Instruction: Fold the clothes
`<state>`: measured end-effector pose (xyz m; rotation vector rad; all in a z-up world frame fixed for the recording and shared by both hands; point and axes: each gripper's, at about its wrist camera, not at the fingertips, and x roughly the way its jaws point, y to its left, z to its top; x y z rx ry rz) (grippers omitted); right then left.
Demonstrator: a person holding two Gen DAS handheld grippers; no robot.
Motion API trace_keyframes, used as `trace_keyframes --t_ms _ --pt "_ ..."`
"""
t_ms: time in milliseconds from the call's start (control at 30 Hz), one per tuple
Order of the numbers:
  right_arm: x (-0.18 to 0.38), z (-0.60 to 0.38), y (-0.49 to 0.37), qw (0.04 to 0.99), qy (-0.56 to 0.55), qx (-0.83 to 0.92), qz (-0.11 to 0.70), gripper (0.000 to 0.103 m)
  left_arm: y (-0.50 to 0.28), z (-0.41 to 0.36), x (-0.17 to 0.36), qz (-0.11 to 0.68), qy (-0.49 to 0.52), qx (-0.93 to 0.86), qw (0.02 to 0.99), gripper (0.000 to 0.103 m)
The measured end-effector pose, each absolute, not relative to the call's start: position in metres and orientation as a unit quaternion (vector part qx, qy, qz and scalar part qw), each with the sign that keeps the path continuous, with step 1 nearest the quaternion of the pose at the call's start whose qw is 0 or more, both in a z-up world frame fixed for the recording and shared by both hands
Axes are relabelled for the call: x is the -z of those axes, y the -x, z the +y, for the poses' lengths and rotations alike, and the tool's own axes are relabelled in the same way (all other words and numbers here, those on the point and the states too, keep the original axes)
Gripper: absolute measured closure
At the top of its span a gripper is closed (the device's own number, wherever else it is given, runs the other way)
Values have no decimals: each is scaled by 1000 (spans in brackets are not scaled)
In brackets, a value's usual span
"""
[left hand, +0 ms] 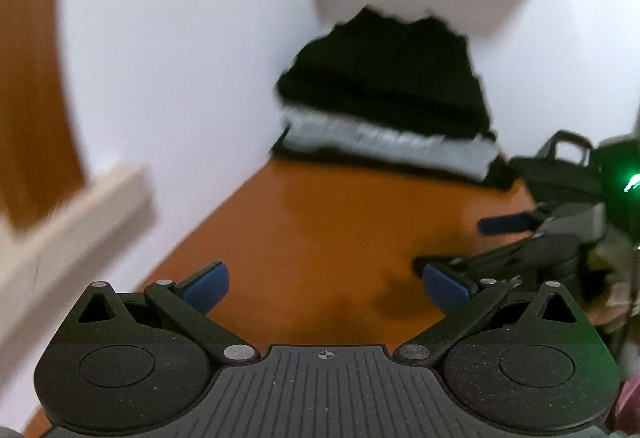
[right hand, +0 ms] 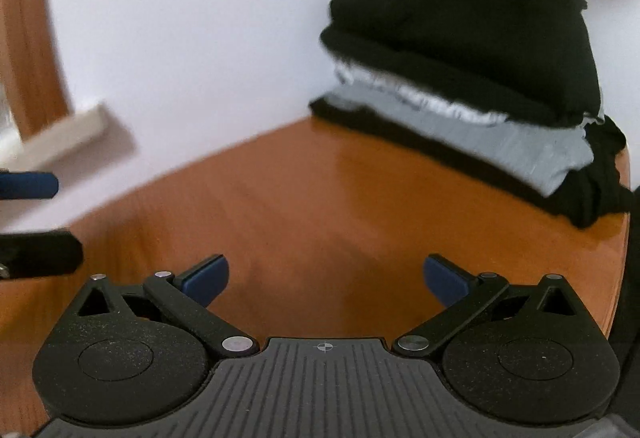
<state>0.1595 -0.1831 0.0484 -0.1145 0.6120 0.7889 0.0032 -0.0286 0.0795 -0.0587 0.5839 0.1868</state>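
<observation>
A stack of folded clothes (left hand: 384,98) sits at the far end of the orange-brown table (left hand: 320,222), against the white wall. It has black garments on top, a grey one in the middle and black at the bottom. My left gripper (left hand: 326,286) is open over bare table, well short of the stack, with nothing between its blue pads. To its right is my right gripper (left hand: 452,242), also open. In the right wrist view the stack (right hand: 460,58) lies ahead to the right. My right gripper (right hand: 326,278) stands open and empty over the table (right hand: 320,198). The left gripper (right hand: 68,220) shows at the left edge.
A white wall borders the table on the left and back. A pale wooden ledge (left hand: 80,214) juts out at the left. A black bag (left hand: 560,166) lies at the right, near a green light. The table's right edge (right hand: 616,278) curves close by. Both views are motion-blurred.
</observation>
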Motion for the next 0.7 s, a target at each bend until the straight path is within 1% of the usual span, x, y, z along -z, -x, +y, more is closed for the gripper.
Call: trace_keyframes --t_ms 100,233,333,467,567,700 --pt "-41 -170 -138 876 67 -365 308 0 4 -7 -60 308 39 -92 946 0" --pt "-36 -166 -115 875 95 -350 320 0 12 10 -43 327 20 -82 941 0" --pt "-36 -165 -98 886 106 -325 314 0 14 25 -36 336 37 -72 938 0" --pt "-35 -162 -79 903 99 -279 312 0 12 27 -36 339 14 -44 940 0" --pt "-33 -162 -71 912 74 -239 326 0 9 24 -35 350 -1 -35 936 0" --pt "-32 -165 -53 928 47 -168 330 0 10 24 -37 351 -1 -27 936 0"
